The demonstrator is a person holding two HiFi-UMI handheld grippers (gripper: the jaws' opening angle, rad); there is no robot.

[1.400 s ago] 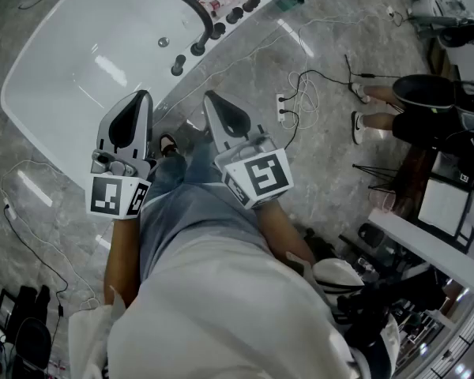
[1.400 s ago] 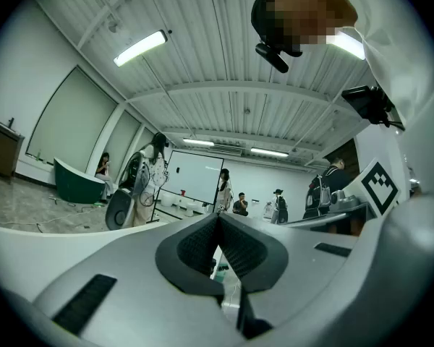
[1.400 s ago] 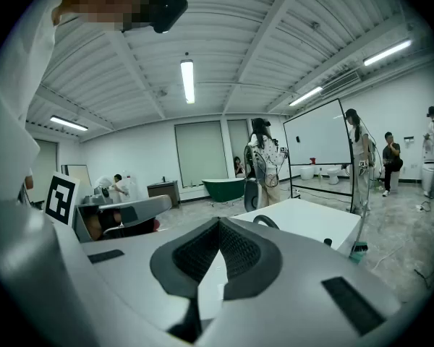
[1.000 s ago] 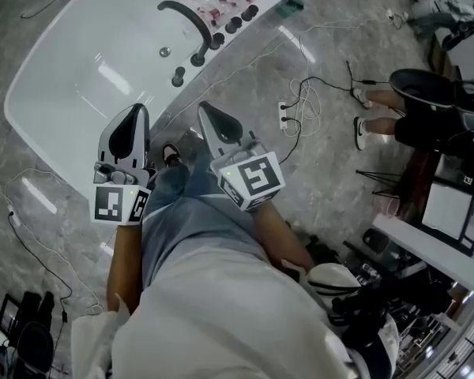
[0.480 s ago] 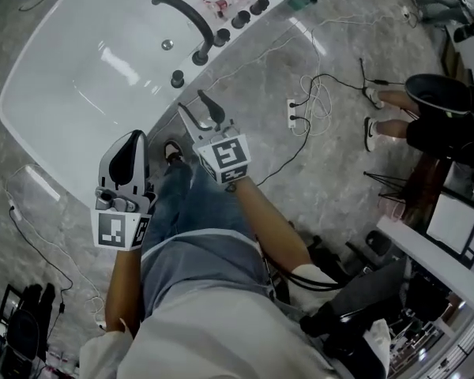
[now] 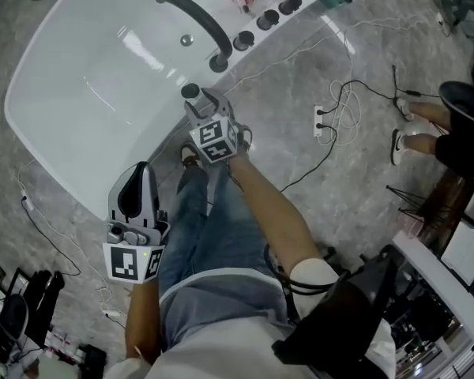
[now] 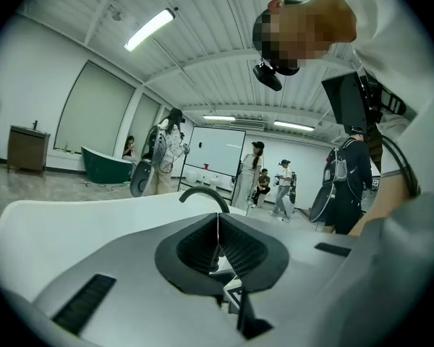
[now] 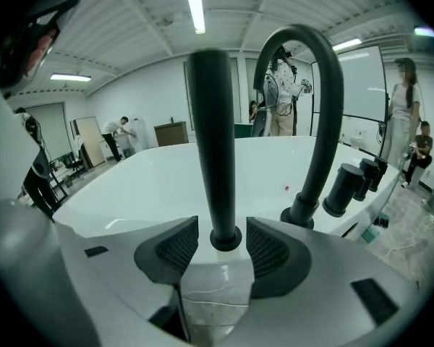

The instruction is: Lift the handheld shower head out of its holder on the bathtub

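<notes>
Handheld shower head point(image 6: 191, 91) stands as a dark upright stem in its holder on the white bathtub point(image 6: 57, 155) rim, in the head view just nearer the person than the base of the curved black spout point(image 6: 197, 18). The right gripper point(image 6: 200, 103) reaches in from the floor side of the spout and meets that stem. The left gripper point(image 6: 136, 181) hangs well away from the spout, over the tub's outer edge beside the person's leg. Three round black knobs point(image 6: 267, 20) line the rim beyond the spout's base.

In the left gripper view, the left gripper point(image 7: 218, 223) has its ribbed pads pressed together with nothing between them; the spout point(image 7: 202, 192) arches above them in the distance.

In the right gripper view, the shower head point(image 8: 213, 143) rises between the spread pads of the right gripper point(image 8: 224, 246), a slim gap on each side, so neither pad grips it. The spout point(image 8: 315, 107) curves up just right of the stem.
</notes>
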